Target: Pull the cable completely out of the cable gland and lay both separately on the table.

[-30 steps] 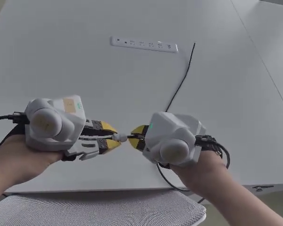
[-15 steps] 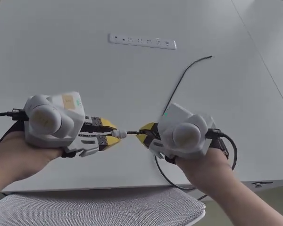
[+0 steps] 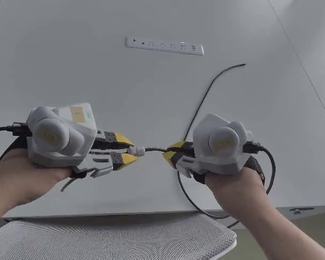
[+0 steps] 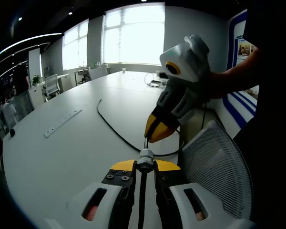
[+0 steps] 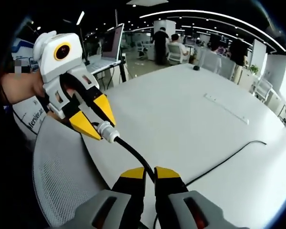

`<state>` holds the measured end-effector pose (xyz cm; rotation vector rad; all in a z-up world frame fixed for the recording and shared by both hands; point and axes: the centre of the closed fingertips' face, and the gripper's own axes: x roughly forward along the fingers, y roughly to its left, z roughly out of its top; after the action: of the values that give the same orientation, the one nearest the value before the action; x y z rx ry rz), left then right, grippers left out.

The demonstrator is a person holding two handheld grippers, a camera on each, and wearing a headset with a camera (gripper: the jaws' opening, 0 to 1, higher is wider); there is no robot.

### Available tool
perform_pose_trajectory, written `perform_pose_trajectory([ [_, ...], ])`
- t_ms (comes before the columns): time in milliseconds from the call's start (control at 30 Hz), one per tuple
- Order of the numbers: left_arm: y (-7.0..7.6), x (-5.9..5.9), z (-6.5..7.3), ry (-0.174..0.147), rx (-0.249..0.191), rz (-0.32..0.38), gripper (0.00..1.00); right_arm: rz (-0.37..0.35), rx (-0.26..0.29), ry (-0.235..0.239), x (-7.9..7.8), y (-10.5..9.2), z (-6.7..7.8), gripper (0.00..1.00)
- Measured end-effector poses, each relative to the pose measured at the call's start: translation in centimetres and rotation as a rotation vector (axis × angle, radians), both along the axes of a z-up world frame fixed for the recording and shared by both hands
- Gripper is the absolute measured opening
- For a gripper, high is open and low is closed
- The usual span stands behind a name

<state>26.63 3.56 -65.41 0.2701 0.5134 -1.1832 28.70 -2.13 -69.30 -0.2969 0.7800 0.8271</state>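
**Head view.** Both grippers are held above the near edge of a large white table (image 3: 70, 70), tips facing each other in the lower middle of the frame. The left gripper (image 3: 132, 152), at lower left, has its yellow-tipped jaws clamped on a small white plastic cable gland (image 3: 138, 151). The right gripper (image 3: 171, 155), at lower right, has its jaws pinched on a thin black cable (image 3: 205, 98). A short exposed stretch of the cable spans the gap between the gland and the right gripper. Beyond the right gripper the cable lies on the table, running toward the upper right, where its free end rests. A long white power strip (image 3: 165, 46) lies at the top centre, well apart from the cable. The grey mesh back of a chair (image 3: 124, 238) crosses the bottom edge.

**Left gripper view.** The gland sits between the two yellow tips at the bottom centre. The cable passes through it: one part runs down between the jaws, the other rises to the right gripper just above.

**Right gripper view.** The closed yellow tips at the bottom centre grasp the cable, which curves up and left to the gland held by the left gripper.
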Motion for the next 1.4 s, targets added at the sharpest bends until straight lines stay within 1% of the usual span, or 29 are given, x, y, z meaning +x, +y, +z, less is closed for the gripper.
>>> perform_pose_trajectory([
  [67,0.0,0.0,0.0,0.001,-0.002,0.0,0.15,-0.033,0.016,0.02,0.1,-0.3,-0.3,0.01],
  [100,0.0,-0.1,0.0,0.0,-0.001,-0.001,0.15,-0.051,0.023,0.039,0.0,-0.5,-0.6,0.01],
  [133,0.0,-0.1,-0.1,0.0,0.0,-0.001,0.15,-0.057,0.029,0.044,0.1,-0.6,-0.7,0.01],
  [233,-0.1,-0.1,-0.1,0.0,0.0,-0.001,0.15,-0.076,0.034,0.058,0.0,-0.9,-0.9,0.01],
  [400,-0.2,-0.3,-0.2,0.002,0.003,-0.004,0.15,-0.084,0.036,0.062,-0.2,-1.0,-1.0,0.02],
  [467,-0.2,-0.3,-0.3,0.004,0.004,-0.004,0.15,-0.066,0.025,0.041,-0.2,-1.1,-1.0,0.02],
  [533,-0.2,-0.3,-0.3,0.005,0.006,-0.005,0.15,-0.031,0.007,0.013,-0.3,-1.0,-0.9,0.02],
  [600,-0.2,-0.4,-0.3,0.006,0.006,-0.007,0.15,-0.014,0.004,0.008,-0.4,-1.0,-0.9,0.03],
  [667,-0.2,-0.4,-0.3,0.005,0.002,-0.006,0.15,-0.005,0.0,-0.015,-0.3,-1.1,-0.7,0.03],
  [733,-0.2,-0.4,-0.2,0.004,0.001,-0.004,0.15,0.001,-0.003,-0.021,-0.2,-1.1,-0.7,0.04],
  [833,-0.3,-0.5,-0.2,0.003,0.0,-0.007,0.15,0.025,-0.022,-0.058,0.0,-1.1,-0.4,0.06],
  [900,-0.4,-0.5,-0.1,0.003,0.001,-0.013,0.15,0.051,-0.032,-0.068,-0.1,-0.9,-0.2,0.08],
  [933,-0.4,-0.6,-0.1,0.002,0.002,-0.014,0.15,0.061,-0.039,-0.084,-0.1,-0.9,0.0,0.1],
  [967,-0.5,-0.6,-0.1,0.001,0.002,-0.014,0.15,0.076,-0.045,-0.112,0.1,-0.8,0.3,0.1],
  [1000,-0.5,-0.6,-0.1,0.003,0.001,-0.013,0.15,0.102,-0.045,-0.146,0.1,-0.4,0.9,0.11],
  [1033,-0.5,-0.6,-0.1,0.004,0.001,-0.013,0.15,0.114,-0.045,-0.152,-0.1,-0.2,1.2,0.12],
  [1067,-0.5,-0.6,-0.1,0.004,0.003,-0.014,0.15,0.143,-0.051,-0.175,-0.2,0.3,1.6,0.13],
  [1100,-0.5,-0.6,-0.1,0.003,0.006,-0.014,0.15,0.165,-0.065,-0.192,-0.3,0.5,1.9,0.15],
  [1200,-0.5,-0.6,-0.1,0.004,0.008,-0.016,0.15,0.286,-0.119,-0.243,-1.3,1.9,2.2,0.19],
  [1300,-0.6,-0.7,-0.1,0.004,0.008,-0.018,0.15,0.353,-0.152,-0.268,-1.9,3.0,2.2,0.19],
  [1333,-0.6,-0.7,0.0,0.003,0.009,-0.018,0.15,0.363,-0.156,-0.281,-1.9,3.3,2.3,0.17],
  [1400,-0.6,-0.7,0.0,0.004,0.009,-0.018,0.15,0.374,-0.158,-0.279,-2.1,3.7,2.3,0.15],
])
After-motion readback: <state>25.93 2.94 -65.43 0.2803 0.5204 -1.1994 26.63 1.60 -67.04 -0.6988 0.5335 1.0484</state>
